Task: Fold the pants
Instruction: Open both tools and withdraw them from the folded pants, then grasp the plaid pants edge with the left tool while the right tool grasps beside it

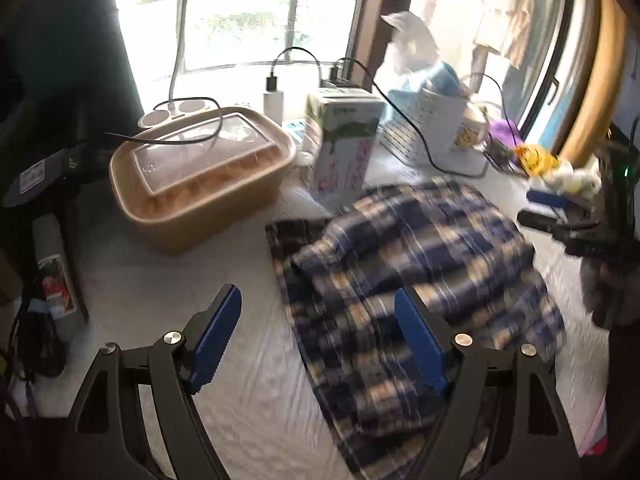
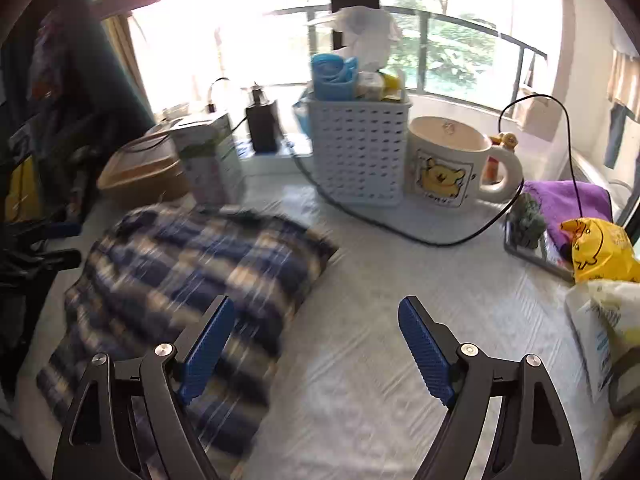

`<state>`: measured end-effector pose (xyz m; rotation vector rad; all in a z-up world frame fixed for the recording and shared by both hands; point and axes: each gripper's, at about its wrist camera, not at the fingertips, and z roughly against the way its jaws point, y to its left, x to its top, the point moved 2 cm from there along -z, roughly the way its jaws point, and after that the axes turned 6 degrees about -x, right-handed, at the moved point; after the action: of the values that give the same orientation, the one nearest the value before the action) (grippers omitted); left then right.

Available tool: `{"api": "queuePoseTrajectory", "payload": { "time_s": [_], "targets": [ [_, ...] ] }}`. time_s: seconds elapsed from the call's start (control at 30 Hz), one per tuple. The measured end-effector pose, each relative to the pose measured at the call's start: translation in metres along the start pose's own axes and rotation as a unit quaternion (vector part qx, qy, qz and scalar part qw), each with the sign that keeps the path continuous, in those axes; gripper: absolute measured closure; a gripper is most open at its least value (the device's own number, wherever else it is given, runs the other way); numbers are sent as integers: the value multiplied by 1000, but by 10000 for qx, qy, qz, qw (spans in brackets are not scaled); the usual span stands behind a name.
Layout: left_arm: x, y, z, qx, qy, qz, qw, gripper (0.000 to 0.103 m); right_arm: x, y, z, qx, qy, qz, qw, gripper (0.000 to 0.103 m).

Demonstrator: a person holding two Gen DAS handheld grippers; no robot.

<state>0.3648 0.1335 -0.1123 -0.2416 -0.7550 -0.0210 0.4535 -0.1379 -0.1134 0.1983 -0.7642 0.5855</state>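
Observation:
The blue, white and tan plaid pants (image 1: 404, 264) lie bunched in a folded heap on the white table cover. They also show in the right wrist view (image 2: 192, 272), blurred by motion. My left gripper (image 1: 318, 332) is open and empty, above the pants' left edge. My right gripper (image 2: 316, 344) is open and empty, with its left finger over the pants' right side and its right finger over bare cover. The right gripper also appears at the right edge of the left wrist view (image 1: 576, 228).
A tan lidded container (image 1: 200, 172), a carton (image 1: 344, 144), a white basket (image 2: 358, 148), a Pooh mug (image 2: 452, 160) and black cables (image 2: 400, 228) stand behind the pants. A purple cloth (image 2: 568, 200) and yellow bag (image 2: 600, 248) lie at right.

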Motion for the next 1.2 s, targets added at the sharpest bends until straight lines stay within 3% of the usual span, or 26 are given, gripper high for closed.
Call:
{"api": "queuePoseTrajectory", "payload": {
  "time_s": [0.1,0.23,0.4,0.63,0.8,0.93,0.97,1.07,1.13,1.2],
  "targets": [
    [9,6,-18,-257,6,181,9995,24,3,3,-24,-114,204,148,9996,19],
    [7,16,-48,-346,323,392,9981,24,-10,15,-51,-310,454,551,9970,19],
    [7,17,-55,-434,364,361,9977,24,1,12,-46,-253,412,523,9975,19],
    [22,10,-71,-570,386,193,9974,24,23,-3,-55,13,271,180,9995,19],
    [23,12,-80,-775,374,166,9962,20,19,-11,-72,579,389,-322,9970,19],
    [24,4,-85,-708,400,49,9967,21,20,-3,-73,682,385,-300,9965,18],
    [24,3,-85,-735,389,50,9965,27,20,-2,-74,680,384,-259,9966,18],
    [21,-5,-85,-920,415,-22,9949,58,23,13,-80,892,379,-100,9952,18],
    [18,-13,-85,-869,399,-168,9953,66,26,21,-84,1024,365,-48,9941,24],
    [18,-20,-84,-767,339,-285,9961,70,27,27,-86,1135,347,-42,9929,42]
  ]
}}
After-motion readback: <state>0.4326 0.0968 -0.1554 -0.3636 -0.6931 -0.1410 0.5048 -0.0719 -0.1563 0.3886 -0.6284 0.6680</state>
